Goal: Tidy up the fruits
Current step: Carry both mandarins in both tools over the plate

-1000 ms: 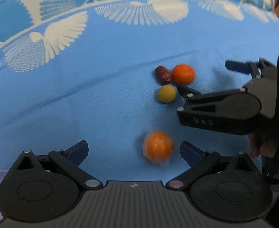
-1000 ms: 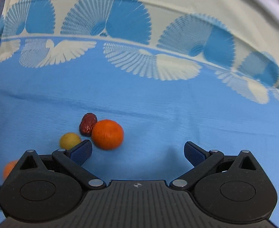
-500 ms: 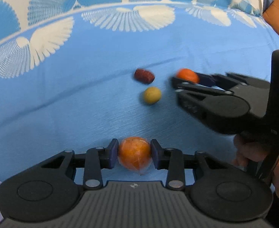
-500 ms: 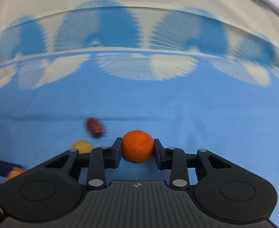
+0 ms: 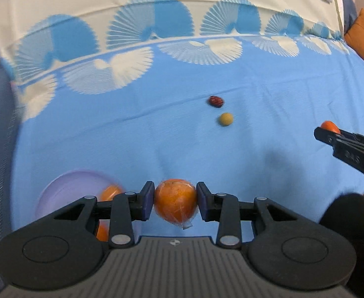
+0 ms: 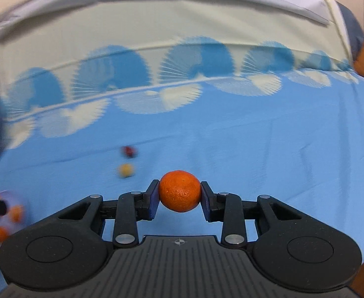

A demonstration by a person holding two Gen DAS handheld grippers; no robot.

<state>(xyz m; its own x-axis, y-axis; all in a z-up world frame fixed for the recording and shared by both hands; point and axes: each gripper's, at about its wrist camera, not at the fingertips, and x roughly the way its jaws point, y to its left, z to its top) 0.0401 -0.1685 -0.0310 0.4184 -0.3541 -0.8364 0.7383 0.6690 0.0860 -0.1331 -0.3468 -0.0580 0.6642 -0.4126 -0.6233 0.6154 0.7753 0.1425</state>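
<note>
My left claw point(image 5: 175, 201) grips a plastic-wrapped orange point(image 5: 175, 200) between both pads, raised over the blue cloth point(image 5: 132, 144), just right of the lilac bowl point(image 5: 65, 183), which already has oranges in it. My right claw point(image 6: 180, 197) pinches a bare mandarin point(image 6: 180, 190), also lifted. On the cloth, well ahead: a red date point(image 5: 216, 101) and, near it, a small yellow fruit point(image 5: 225, 119).
</note>
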